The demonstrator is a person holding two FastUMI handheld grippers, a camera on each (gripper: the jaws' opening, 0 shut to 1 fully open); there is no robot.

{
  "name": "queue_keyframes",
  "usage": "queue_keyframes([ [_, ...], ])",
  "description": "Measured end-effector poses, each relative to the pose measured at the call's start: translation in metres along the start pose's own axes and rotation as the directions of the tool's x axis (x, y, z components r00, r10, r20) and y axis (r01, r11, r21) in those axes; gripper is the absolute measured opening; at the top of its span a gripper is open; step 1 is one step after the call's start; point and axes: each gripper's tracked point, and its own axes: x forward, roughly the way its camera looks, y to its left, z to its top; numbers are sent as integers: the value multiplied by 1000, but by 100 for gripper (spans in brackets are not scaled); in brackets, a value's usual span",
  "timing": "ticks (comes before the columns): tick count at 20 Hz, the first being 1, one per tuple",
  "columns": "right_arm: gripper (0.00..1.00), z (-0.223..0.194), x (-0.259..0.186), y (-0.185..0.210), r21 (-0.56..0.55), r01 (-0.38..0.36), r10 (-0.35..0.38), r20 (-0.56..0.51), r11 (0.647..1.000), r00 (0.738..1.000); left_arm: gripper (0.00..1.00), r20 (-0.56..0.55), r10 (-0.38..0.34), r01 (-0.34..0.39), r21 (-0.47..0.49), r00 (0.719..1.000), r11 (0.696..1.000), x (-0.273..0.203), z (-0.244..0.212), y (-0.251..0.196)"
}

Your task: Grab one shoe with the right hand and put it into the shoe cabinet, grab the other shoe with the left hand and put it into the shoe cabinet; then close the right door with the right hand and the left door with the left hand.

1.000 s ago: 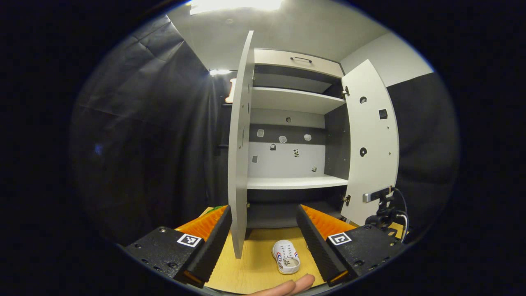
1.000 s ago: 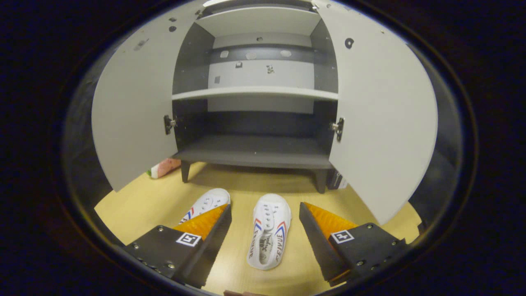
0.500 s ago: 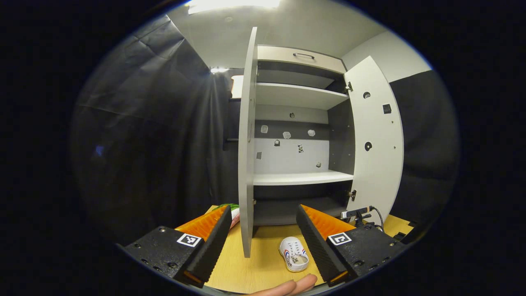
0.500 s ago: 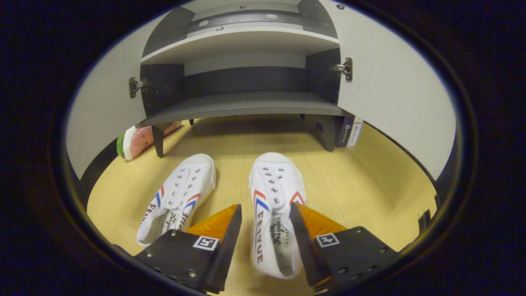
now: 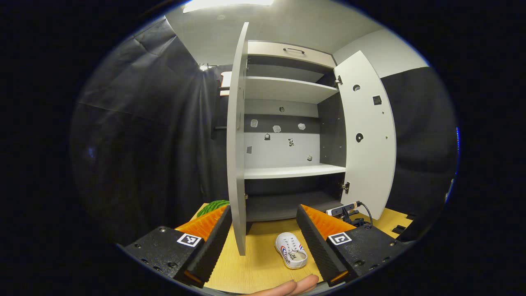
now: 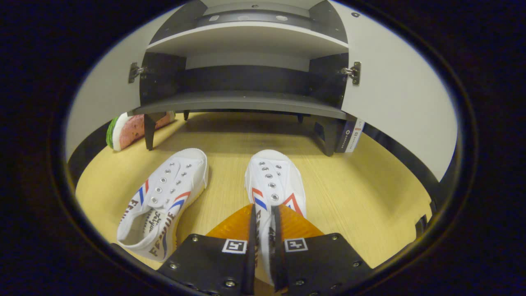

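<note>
Right gripper (image 6: 263,230) clamped on one white canvas shoe with red and blue side stripes (image 6: 274,185); left gripper (image 5: 263,234) held wide apart, holding nothing.

Right gripper view: both fingers pinch the heel end of that shoe from either side, the toe pointing toward the grey two-door shoe cabinet (image 6: 246,102). The second white canvas shoe of the pair (image 6: 164,201) lies just beside it on the pale wooden floor (image 6: 361,193), apart from the fingers. A watermelon-slice cushion (image 6: 127,129) lies near a cabinet leg. Left gripper view: one white shoe (image 5: 291,255) lies on the floor between and beyond the spread fingers, untouched, before the open cabinet, with the edge-on left door (image 5: 236,139) and the right door (image 5: 365,135) swung out; a person's fingertips (image 5: 287,287) show at the bottom edge.
</note>
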Motion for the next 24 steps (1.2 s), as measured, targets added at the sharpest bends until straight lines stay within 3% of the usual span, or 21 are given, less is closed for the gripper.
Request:
queue_keyframes([
  [1, 3, -6, -9, 2, 28, -20, 20, -7, 999, 1000, 96, -6, -2, 2, 4, 1000, 1000, 1, -2, -1],
  [4, 2, 2, -12, -2, 96, -69, 64, 51, 993, 997, 96, -4, -9, 9, 12, 1000, 1000, 2, -3, -3],
  [5, 2, 8, -19, 0, 127, -115, 106, 79, 985, 991, 97, 0, -18, 18, 12, 1000, 1000, 2, -2, -6],
  [11, 1, 19, -34, -11, 103, -109, 94, 138, 989, 986, 96, -10, -71, 71, 2, 997, 997, 9, -13, -23],
  [17, 1, 67, -66, -11, 100, -165, 137, 235, 981, 962, 97, -47, -99, 99, -11, 994, 995, 22, -32, -32],
  [24, 1, 160, -106, -26, 24, -140, 120, 385, 990, 915, 96, -41, -111, 111, -3, 993, 994, 47, -35, -48],
])
